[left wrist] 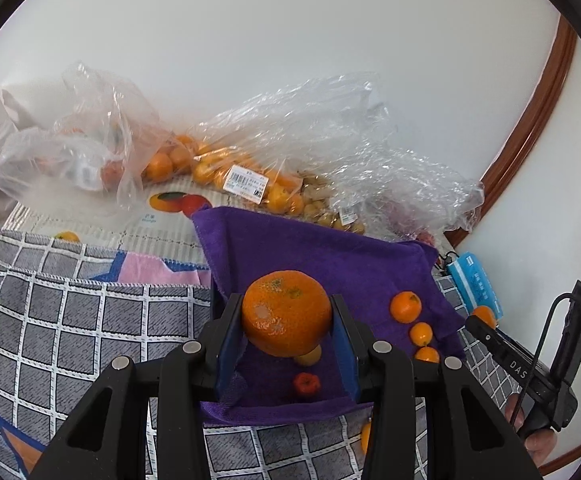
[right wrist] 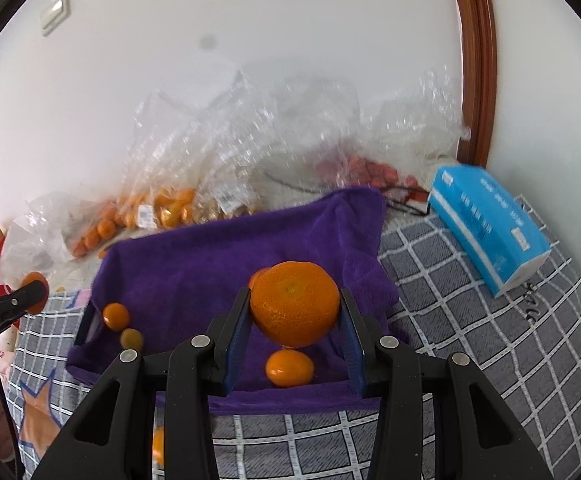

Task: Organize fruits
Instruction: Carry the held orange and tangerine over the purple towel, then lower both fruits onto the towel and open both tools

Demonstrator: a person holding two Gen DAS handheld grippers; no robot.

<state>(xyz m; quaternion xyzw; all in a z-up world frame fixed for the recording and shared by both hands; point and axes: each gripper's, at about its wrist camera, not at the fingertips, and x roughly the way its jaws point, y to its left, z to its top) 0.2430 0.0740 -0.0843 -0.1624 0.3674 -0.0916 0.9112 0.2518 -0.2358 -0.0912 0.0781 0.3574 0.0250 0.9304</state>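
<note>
My left gripper [left wrist: 286, 316] clamps a large, scarred orange mandarin [left wrist: 286, 312] above the purple terry towel [left wrist: 322, 252], where small fruits already lie, presumably the sorting spot; my right gripper [right wrist: 294, 312] likewise pinches a smooth round orange mandarin [right wrist: 294, 304] over the towel's near right part; bagged fruit [left wrist: 226, 168] waits far behind.

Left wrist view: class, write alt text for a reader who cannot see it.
The left tool grips a large orange above a purple towel that lies on a grey checked cloth. Several smaller orange fruits and one small red fruit lie on the towel. Clear plastic bags of fruit sit behind, against a white wall.
</note>
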